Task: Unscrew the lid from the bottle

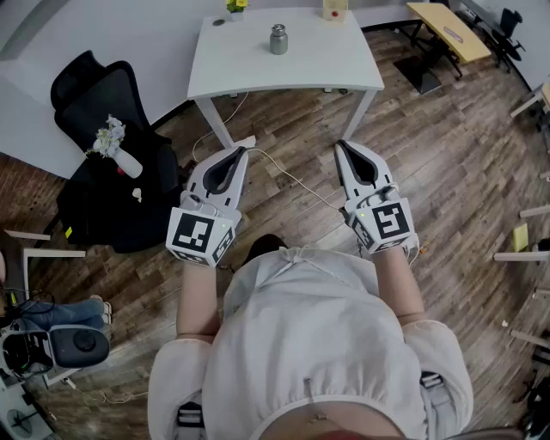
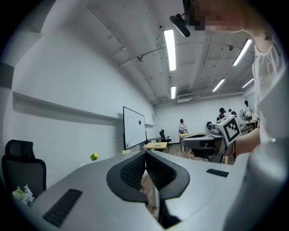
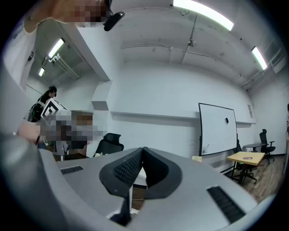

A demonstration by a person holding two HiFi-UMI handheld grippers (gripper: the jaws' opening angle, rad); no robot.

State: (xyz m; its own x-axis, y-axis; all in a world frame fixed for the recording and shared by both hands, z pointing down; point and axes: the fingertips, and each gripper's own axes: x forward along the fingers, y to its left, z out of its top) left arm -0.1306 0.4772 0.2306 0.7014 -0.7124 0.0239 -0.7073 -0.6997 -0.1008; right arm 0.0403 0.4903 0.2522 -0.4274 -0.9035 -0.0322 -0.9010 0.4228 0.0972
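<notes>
Wooden floor, white table at the far side, its back edge cut off by the frame top. Black office chair to the left, partly draped in dark cloth. On it lies a white vase on its side, pale flowers in its mouth. Left gripper and right gripper are held over the floor short of the table, jaws pressed together with nothing between them. Grey metal bottle stands upright on the table, lid on, well apart from both grippers. Small pot of yellow flowers and a yellowish box sit at the table's far edge, both cropped and hard to make out.
</notes>
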